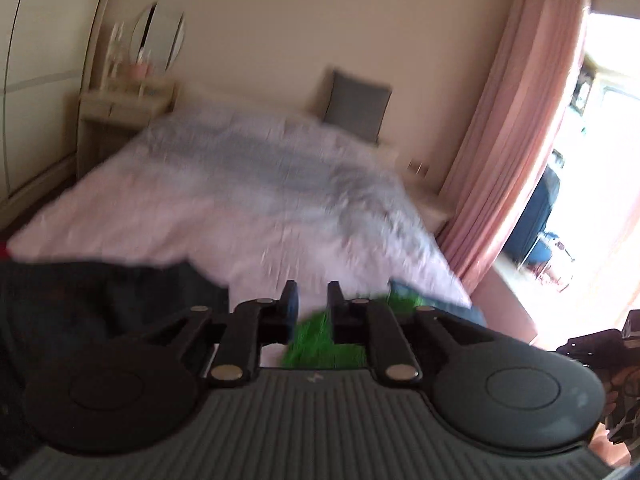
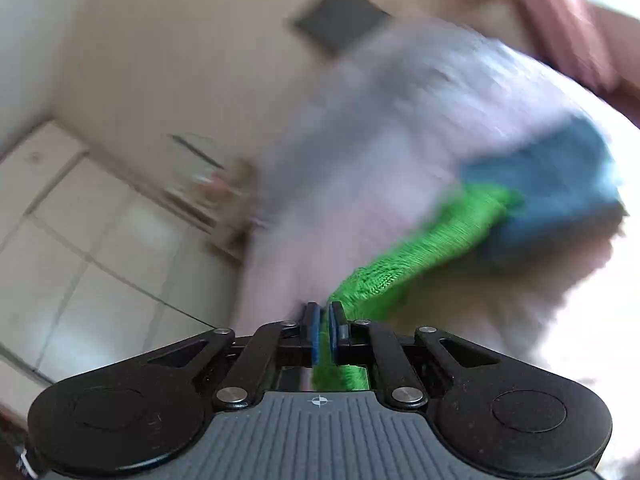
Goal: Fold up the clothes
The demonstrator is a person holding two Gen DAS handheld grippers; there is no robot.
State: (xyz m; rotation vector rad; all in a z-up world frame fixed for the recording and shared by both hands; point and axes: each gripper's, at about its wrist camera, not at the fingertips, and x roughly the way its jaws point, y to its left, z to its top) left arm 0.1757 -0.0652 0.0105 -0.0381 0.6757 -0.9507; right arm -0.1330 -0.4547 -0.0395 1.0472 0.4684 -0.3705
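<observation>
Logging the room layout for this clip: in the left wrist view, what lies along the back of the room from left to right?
Wardrobe doors → round mirror above a small dressing table → grey cushion at the head of the bed → pink curtain → bright window.

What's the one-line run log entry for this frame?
left gripper: open, empty | right gripper: shut on green knitted garment | garment: lifted over pale quilted bed | views: motion-blurred

A grey cushion [image 1: 357, 105] leans against the wall beside a pink curtain [image 1: 516, 128].
</observation>
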